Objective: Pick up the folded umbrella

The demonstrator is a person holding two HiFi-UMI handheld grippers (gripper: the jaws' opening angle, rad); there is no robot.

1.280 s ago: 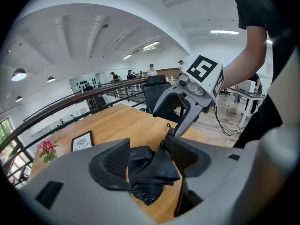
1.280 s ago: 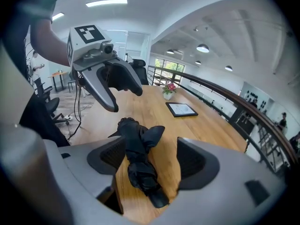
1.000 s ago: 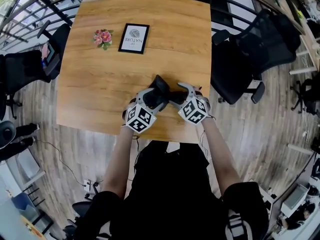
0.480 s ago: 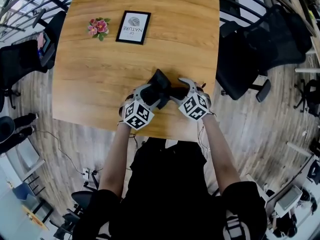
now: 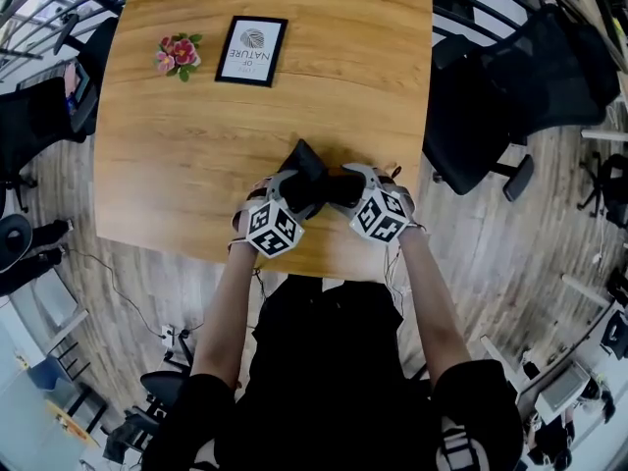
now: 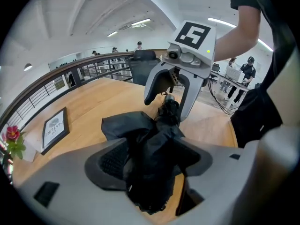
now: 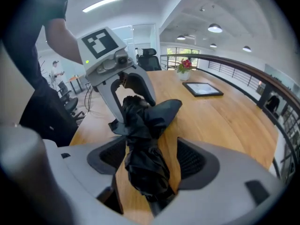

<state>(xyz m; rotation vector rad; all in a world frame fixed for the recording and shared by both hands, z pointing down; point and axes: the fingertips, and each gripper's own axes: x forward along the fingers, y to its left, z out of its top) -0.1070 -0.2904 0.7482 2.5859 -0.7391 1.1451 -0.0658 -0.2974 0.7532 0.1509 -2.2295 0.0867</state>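
The folded umbrella (image 5: pixel 316 186) is lying on the desk (image 5: pixel 196 155) at about six o'clock, close to the near edge. Its black cloth is bunching loosely, with one flap sticking out toward eleven o'clock. The left gripper (image 6: pixel 151 162) is straddling it from seven o'clock and the right gripper (image 7: pixel 152 162) from five o'clock, the two facing each other over the bundle. The left fingers have just been opening and are standing wide and released, with the umbrella between them but not squeezed. The right fingers are likewise standing apart around the other end, with bare wood showing beside one pad. Far off, a framed print (image 5: pixel 251 51) at eleven o'clock and a flower sprig (image 5: pixel 177 53) at ten o'clock are sitting apart from the work. This is looking like the grasp step: both pairs of fingers are needing to clench on the bundle before any lift, and the slack fabric is likely calling for a firm, even squeeze.
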